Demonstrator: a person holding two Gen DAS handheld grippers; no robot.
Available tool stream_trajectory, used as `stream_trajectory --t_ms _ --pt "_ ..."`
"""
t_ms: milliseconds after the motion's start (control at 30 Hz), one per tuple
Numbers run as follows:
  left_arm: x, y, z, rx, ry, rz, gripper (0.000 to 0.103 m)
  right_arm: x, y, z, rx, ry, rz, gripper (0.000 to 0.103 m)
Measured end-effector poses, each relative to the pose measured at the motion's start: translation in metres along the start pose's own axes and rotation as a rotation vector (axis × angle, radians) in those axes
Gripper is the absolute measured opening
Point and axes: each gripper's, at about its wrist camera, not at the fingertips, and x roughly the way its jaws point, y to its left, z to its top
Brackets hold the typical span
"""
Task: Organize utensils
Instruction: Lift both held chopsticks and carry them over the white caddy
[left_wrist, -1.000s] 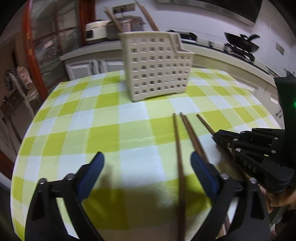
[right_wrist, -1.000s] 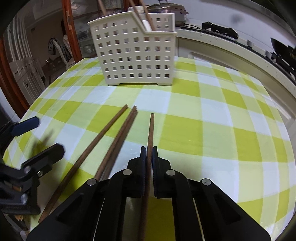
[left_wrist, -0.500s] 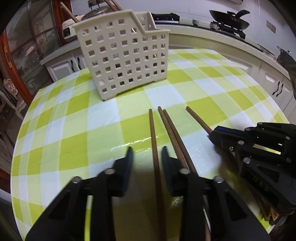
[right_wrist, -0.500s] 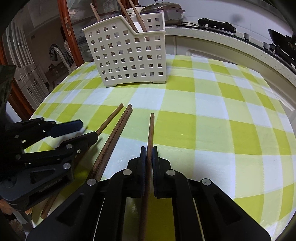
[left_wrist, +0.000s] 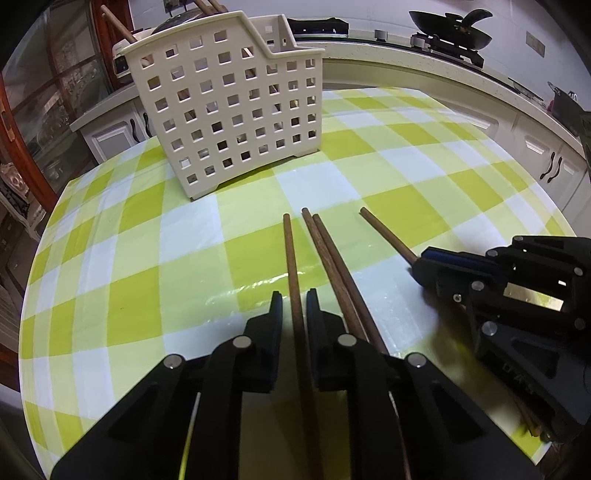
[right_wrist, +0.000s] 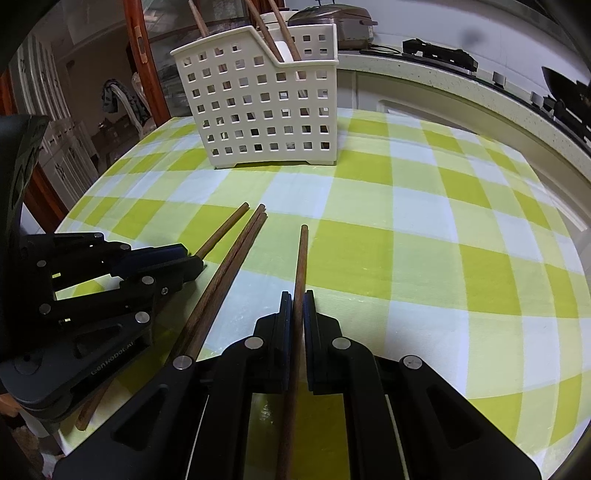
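Several brown chopsticks lie on the green checked tablecloth (left_wrist: 110, 277). My left gripper (left_wrist: 294, 295) straddles the leftmost chopstick (left_wrist: 291, 258); its jaws are closing, with a thin gap still beside the stick. A touching pair of chopsticks (left_wrist: 328, 258) lies just to its right. My right gripper (right_wrist: 297, 295) is shut on the rightmost chopstick (right_wrist: 301, 258), which rests on the cloth. From the right wrist view the left gripper (right_wrist: 195, 260) sits at the left, over its chopstick (right_wrist: 225, 229). The white perforated basket (left_wrist: 229, 103) (right_wrist: 266, 99) stands beyond, several chopsticks (right_wrist: 280, 29) upright inside.
A pale kitchen counter curves behind the table, with a wok (left_wrist: 454, 26) on a stove and a rice cooker (right_wrist: 332, 22). A wood-framed glass cabinet (left_wrist: 22, 92) stands to the left. The table's round edge runs close on the left and right.
My left gripper slid sideways over the leftmost chopstick and dropped slightly, and its jaws went from wide apart to nearly together around it. The right gripper kept still on its chopstick.
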Motion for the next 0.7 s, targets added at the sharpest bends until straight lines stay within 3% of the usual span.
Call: stream_trajectory --t_ms 133,700 --pt "0.0 -0.001 0.0 -0.001 -0.004 -0.008 0.007 0.001 0.002 0.0 -0.014 -0.003 -0.012 0.006" --pt "-0.021 0.009 -0.003 -0.048 -0.051 -0.026 0.006 -0.01 -0.002 0.005 0.035 -0.043 0.028 0.006"
